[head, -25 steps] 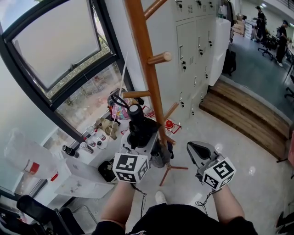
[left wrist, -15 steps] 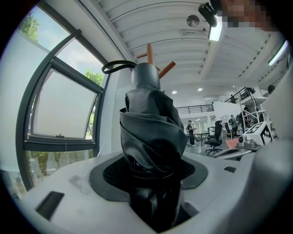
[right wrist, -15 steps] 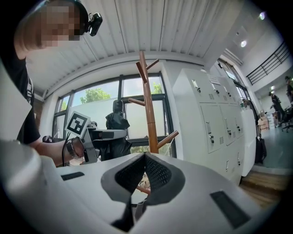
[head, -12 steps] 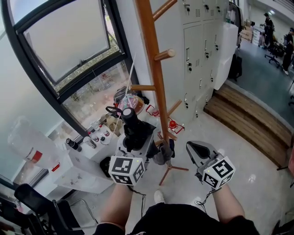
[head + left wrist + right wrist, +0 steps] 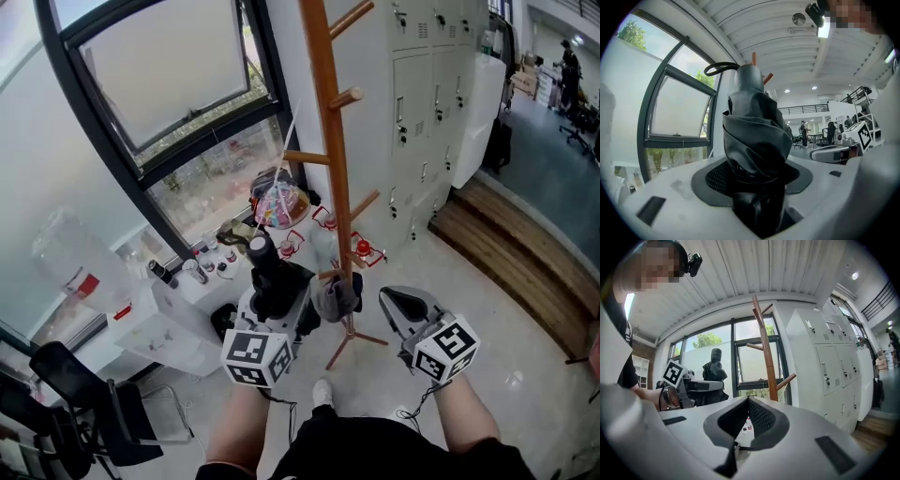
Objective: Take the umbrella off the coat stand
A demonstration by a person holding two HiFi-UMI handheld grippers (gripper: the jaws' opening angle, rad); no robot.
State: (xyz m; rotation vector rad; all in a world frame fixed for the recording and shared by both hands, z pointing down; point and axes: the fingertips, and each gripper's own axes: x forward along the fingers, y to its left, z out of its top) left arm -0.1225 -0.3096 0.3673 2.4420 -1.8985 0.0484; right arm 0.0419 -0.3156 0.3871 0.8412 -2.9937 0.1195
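Note:
A folded black umbrella [image 5: 270,277] stands upright in my left gripper [image 5: 278,302], which is shut on its lower body. In the left gripper view the umbrella [image 5: 753,136] fills the space between the jaws of the left gripper [image 5: 753,176], and its strap loop hangs free at the top. The wooden coat stand [image 5: 330,141] rises just to the umbrella's right, apart from it. My right gripper [image 5: 400,306] hovers right of the stand's foot, shut on nothing. In the right gripper view the right gripper [image 5: 747,401] points toward the stand [image 5: 765,350], with the umbrella [image 5: 714,367] at its left.
A colourful bag [image 5: 280,204] hangs from a peg of the stand, and a grey cloth [image 5: 336,298] hangs low on the pole. White lockers [image 5: 422,94] line the wall behind. A white table [image 5: 173,323] with bottles stands at the left under the window [image 5: 169,75]. A wooden step [image 5: 506,253] lies at the right.
My left gripper has carried the umbrella leftward, away from the stand's pole and peg; its strap loop now hangs clear of the peg. The right gripper has shifted only a little.

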